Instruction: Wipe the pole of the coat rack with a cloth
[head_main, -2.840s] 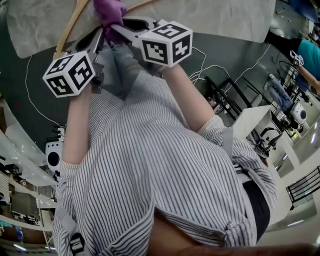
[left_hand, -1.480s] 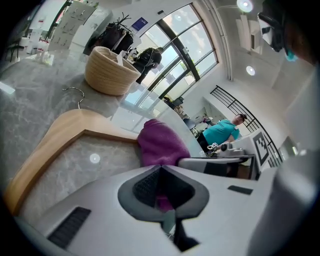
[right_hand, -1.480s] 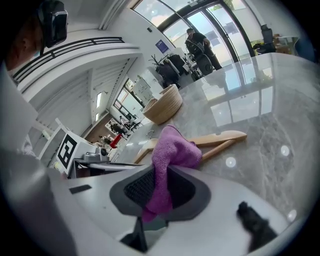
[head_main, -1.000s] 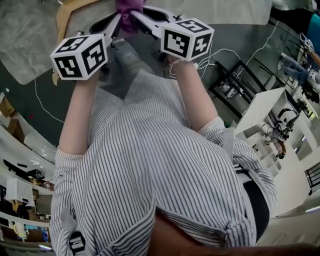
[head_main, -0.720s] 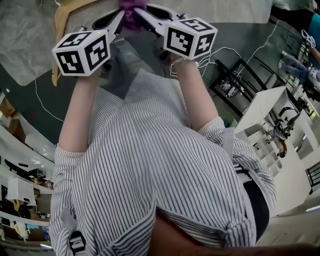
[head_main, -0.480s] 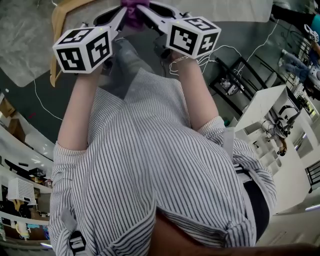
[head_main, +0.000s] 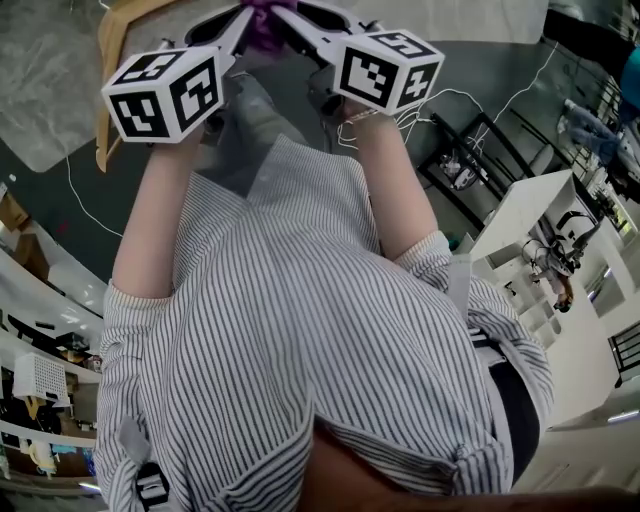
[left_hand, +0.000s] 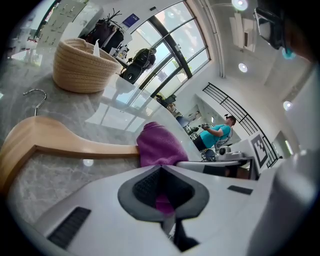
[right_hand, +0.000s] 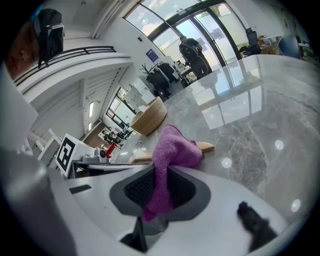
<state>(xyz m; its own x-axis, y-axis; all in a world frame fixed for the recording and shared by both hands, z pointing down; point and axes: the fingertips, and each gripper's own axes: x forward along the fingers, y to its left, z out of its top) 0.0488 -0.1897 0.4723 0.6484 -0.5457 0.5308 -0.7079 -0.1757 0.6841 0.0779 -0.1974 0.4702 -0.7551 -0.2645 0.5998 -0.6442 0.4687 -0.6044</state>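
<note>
The left gripper (left_hand: 162, 195) has its jaws pressed together on a soft purple fleece cloth (left_hand: 157, 146), and the right gripper (right_hand: 156, 192) pinches the same cloth from the other side. The cloth is wrapped around one arm of a curved light wooden clothes hanger (left_hand: 60, 142), which rests on a grey marble tabletop (right_hand: 260, 125). A round woven straw basket (left_hand: 80, 67) stands further back on this table. In the head view both grippers meet at the top edge, above the person's striped shirt (head_main: 300, 330)
</note>
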